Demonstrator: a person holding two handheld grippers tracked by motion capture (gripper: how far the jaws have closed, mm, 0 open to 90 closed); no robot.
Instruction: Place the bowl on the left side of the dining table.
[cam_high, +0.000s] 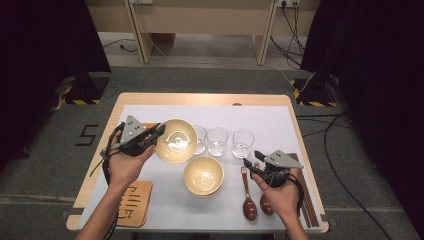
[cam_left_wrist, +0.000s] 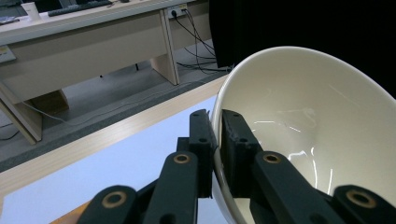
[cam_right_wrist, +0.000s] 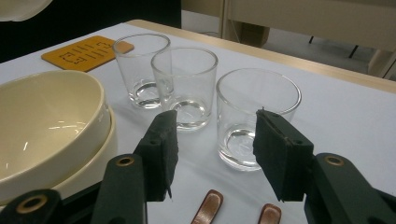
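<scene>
On table (cam_high: 260, 115), left gripper (cam_high: 159, 131) holds bowl (cam_high: 176, 141) tilted (rim clamped), mouth facing up-camera.

We see the left gripper (cam_high: 159, 131) holding a bowl (cam_high: 176, 140) by its rim above the desk's (cam_high: 210, 100) left half, tilted on edge; behind it stand three glasses (cam_high: 217, 141) in a row; before them sits a stack of bowls (cam_high: 203, 176), perhaps two; right of the stack lie two spoons (cam_high: 249, 202) side by side, beneath the right gripper (cam_high: 252, 163); chopsticks (cam_high: 307, 210) lie along the right edge; coasters (cam_high: 133, 202) lie at front left.
</scene>
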